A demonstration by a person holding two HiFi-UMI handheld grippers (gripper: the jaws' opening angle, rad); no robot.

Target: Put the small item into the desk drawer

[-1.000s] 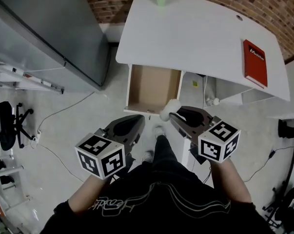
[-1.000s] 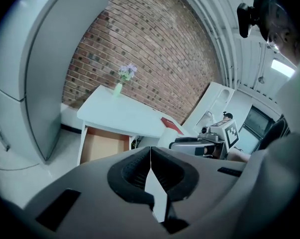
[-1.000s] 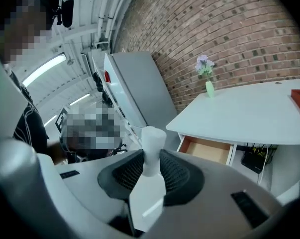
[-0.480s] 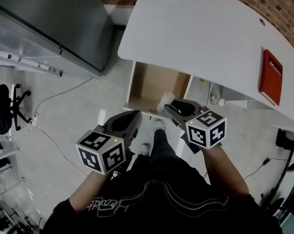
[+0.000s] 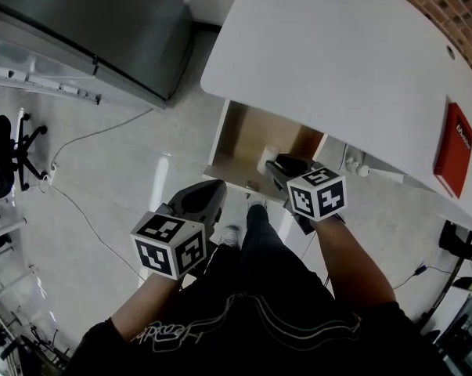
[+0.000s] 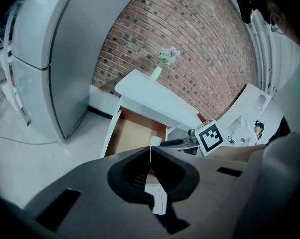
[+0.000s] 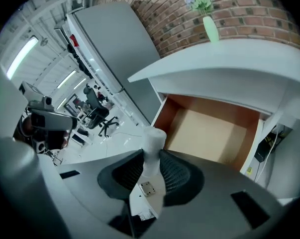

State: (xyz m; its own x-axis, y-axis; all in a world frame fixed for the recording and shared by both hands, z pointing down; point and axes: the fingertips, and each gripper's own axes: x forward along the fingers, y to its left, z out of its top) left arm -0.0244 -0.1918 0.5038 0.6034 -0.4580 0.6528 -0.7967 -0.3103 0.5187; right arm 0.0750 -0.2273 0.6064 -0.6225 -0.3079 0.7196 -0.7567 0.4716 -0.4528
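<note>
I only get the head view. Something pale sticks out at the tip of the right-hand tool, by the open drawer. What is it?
Observer: The right gripper view shows a small white item, roughly cylindrical, clamped between the right tool's jaws.
Operator: Is anything inside already? Part of it is hidden for me.
Observer: That view looks in under the desktop. The drawer's brown floor is bare as far as it shows.
Operator: And on the left side?
Observer: In the left gripper view the left tool has its jaws together, with nothing between them.
</note>
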